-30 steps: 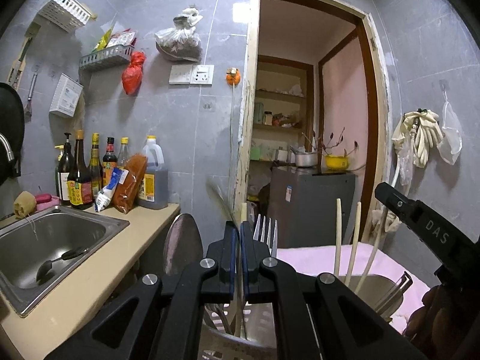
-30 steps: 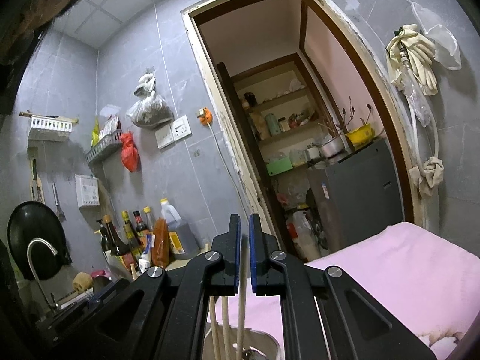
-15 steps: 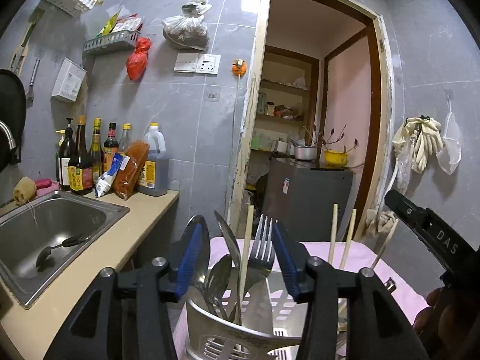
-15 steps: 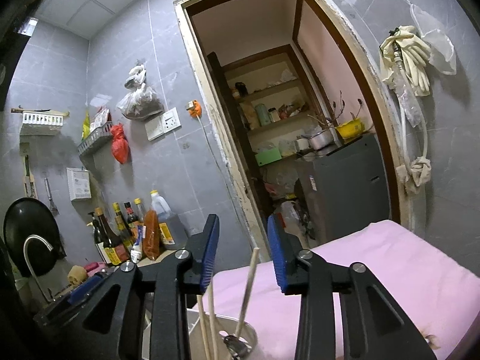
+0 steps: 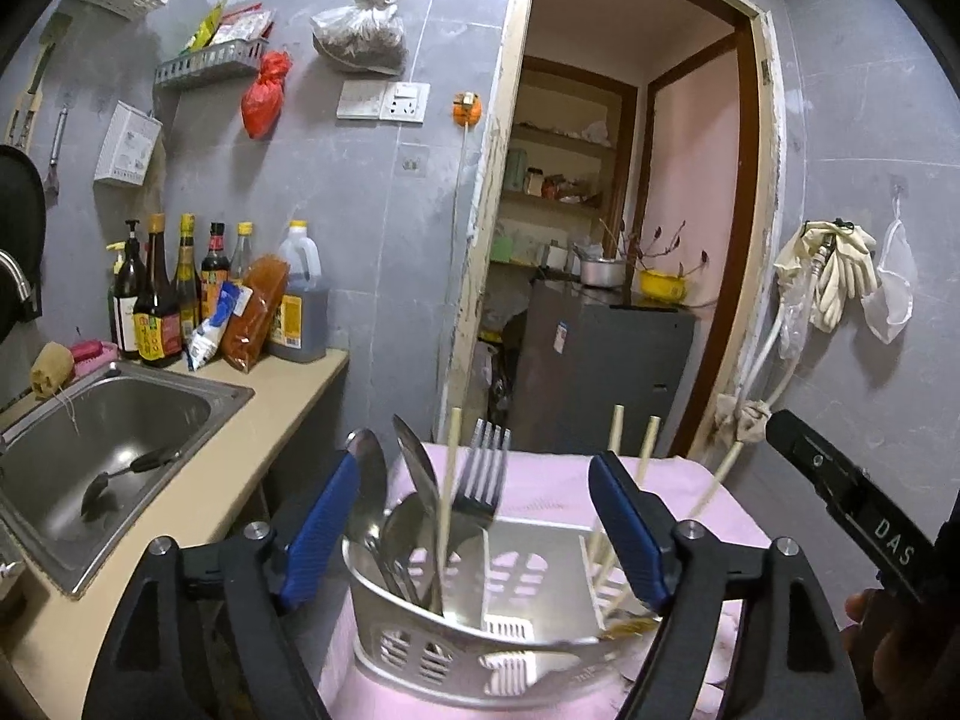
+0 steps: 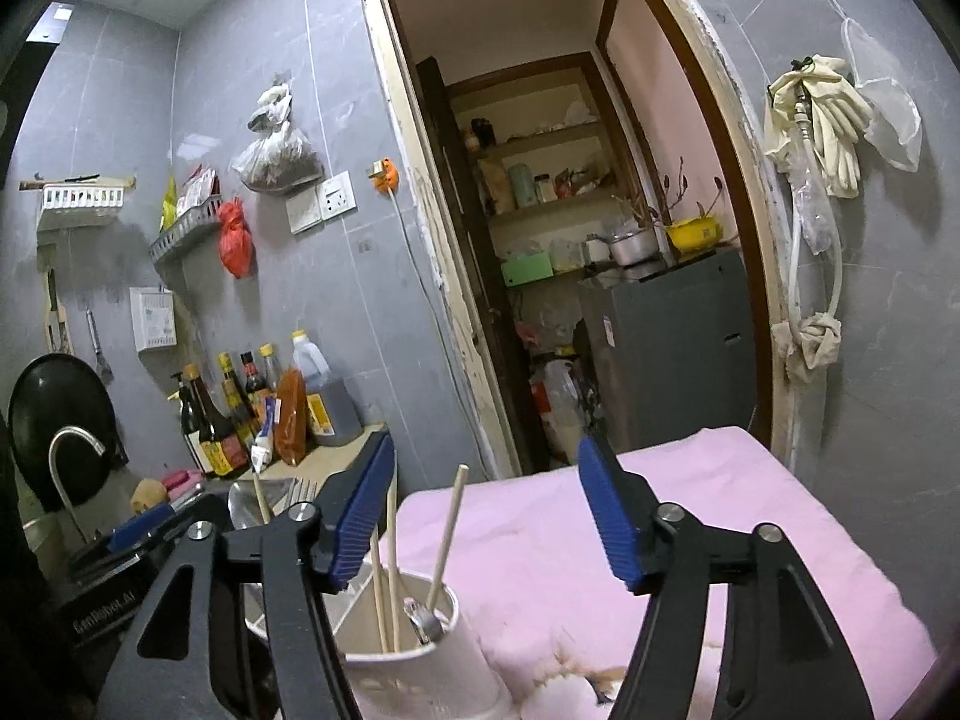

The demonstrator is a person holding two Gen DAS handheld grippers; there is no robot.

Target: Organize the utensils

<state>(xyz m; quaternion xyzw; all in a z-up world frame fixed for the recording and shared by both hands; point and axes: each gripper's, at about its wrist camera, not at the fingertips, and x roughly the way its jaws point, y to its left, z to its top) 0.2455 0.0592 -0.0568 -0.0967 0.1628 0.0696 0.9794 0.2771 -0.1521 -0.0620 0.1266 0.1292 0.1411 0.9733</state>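
A pale slotted utensil holder [image 5: 420, 618] sits on a pink cloth [image 5: 540, 480]. Its left part holds spoons [image 5: 369, 468], a fork [image 5: 486, 468] and one chopstick [image 5: 449, 480]. My left gripper [image 5: 474, 531] is just above it, jaws opening; the chopstick stands free between the pads, touched by neither. The holder's round cup [image 6: 420, 678] holds several chopsticks [image 6: 450, 528] and a metal utensil. My right gripper [image 6: 486, 513] hovers over the cup, jaws opening, with nothing pressed between them. The right gripper's black body [image 5: 840, 498] shows at the right of the left wrist view.
A steel sink [image 5: 198, 396] with a dark ladle [image 5: 120, 474] in it lies to the left in a beige counter. Sauce bottles [image 5: 180, 294] line the tiled wall. An open doorway [image 5: 600, 240] with a dark cabinet is straight behind. Gloves [image 5: 840, 276] hang at right.
Both grippers were shut on a chopstick a second ago and have let go, the jaws spreading wide. Both have lifted and drawn back, leaving the chopsticks standing in the holder.
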